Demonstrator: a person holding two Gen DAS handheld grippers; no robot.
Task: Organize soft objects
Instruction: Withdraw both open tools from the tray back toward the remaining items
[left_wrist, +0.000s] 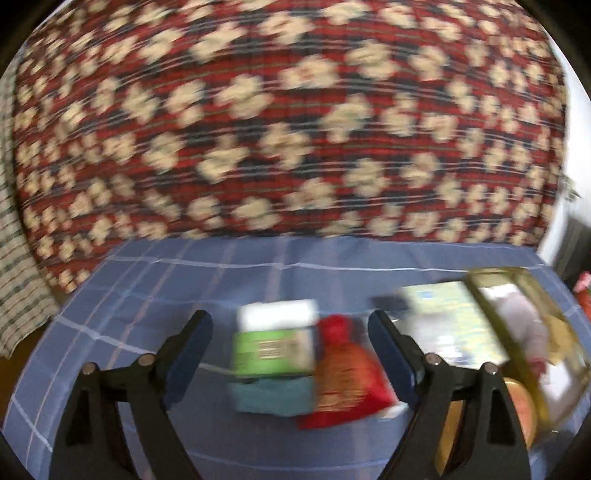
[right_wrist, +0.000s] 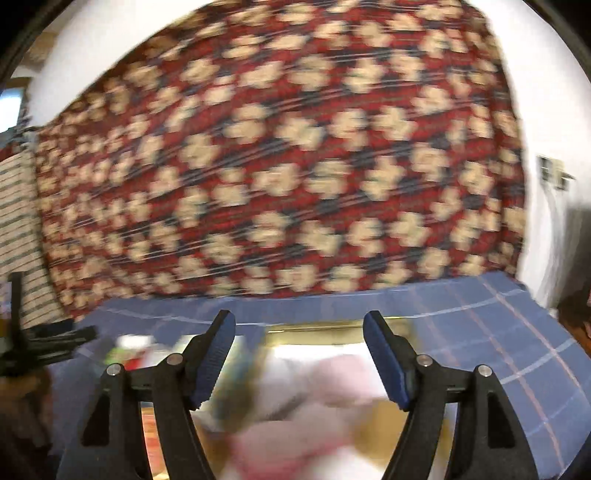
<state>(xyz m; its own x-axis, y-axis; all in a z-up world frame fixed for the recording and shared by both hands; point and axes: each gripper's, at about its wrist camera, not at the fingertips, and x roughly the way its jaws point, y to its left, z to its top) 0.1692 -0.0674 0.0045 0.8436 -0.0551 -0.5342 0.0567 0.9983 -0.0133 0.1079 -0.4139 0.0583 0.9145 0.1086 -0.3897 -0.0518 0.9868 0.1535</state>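
On the blue checked cloth (left_wrist: 147, 288) in front of you, with the red patterned blanket (left_wrist: 288, 122) hanging behind it, the work looks partly done at best, though both views are badly smeared. Starting at the left of the left wrist view, your left gripper (left_wrist: 290, 354) stands with its jaws wide and nothing pressed between the pads. Ahead of it and seen between the fingers sits a green and white pack (left_wrist: 275, 343) on top of a folded teal cloth (left_wrist: 271, 400), and touching their right side lies a red and orange pouch (left_wrist: 343, 373). These three are still loose on the cloth, so I judge them yet to be sorted. Further right a pale printed packet (left_wrist: 447, 325) leans by the gold-rimmed box (left_wrist: 524, 295), which already holds something pink and white and soft; what exactly, the blur hides.

Over in the right wrist view, your left gripper's black frame shows at the far left edge. Your right gripper (right_wrist: 299, 356) hangs over the same box (right_wrist: 325, 330) with its jaws well apart and empty, the pink and white soft item (right_wrist: 332, 373) lying below and between them, apparently untouched. That much seems stowed; the loose pieces remain for you.
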